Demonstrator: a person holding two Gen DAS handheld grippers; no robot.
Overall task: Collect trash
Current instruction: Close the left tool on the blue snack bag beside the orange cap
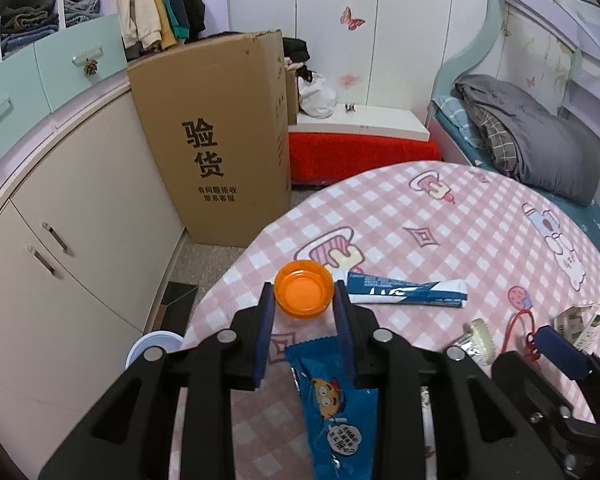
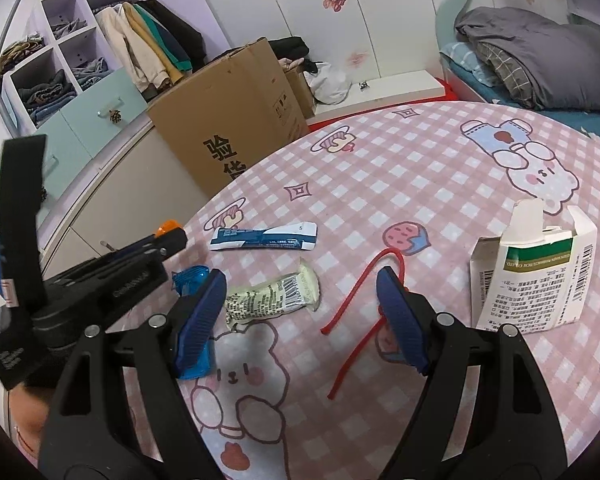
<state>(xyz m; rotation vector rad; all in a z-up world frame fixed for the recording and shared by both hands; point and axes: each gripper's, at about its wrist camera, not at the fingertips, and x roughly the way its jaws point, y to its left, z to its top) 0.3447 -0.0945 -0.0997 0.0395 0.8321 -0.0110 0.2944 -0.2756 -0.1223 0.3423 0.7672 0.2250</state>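
A: Left gripper [image 1: 304,300] first: what's between the jaws?

B: An orange cap [image 1: 303,288], clamped by its rim at the fingertips, open side up. It sits above the counter [image 1: 440,208], near the left edge.

A: And the right gripper [image 2: 302,308]?

B: Jaws wide apart, nothing pinched. A crumpled pale wrapper [image 2: 272,298] lies on the counter between them, nearer the left pad. A red cord [image 2: 356,300] runs just beside the right pad; whether it touches, I cannot tell.

A: What else is scattered around?

B: A blue snack wrapper [image 1: 332,404] lies flat under the left gripper. A blue-and-white sachet [image 1: 408,292] sits just beyond the cap. A torn white carton [image 2: 536,276] stands well to the right.

A: Room to move?

B: The far half of the counter is bare cloth. Past the left edge the floor drops away toward a tall cardboard box [image 1: 216,140] and cabinets [image 1: 72,232]; a white round rim [image 1: 154,346] shows just below that edge.

A: Poses?

B: Both grippers tilt downward; the left one is beside the right, low to its left
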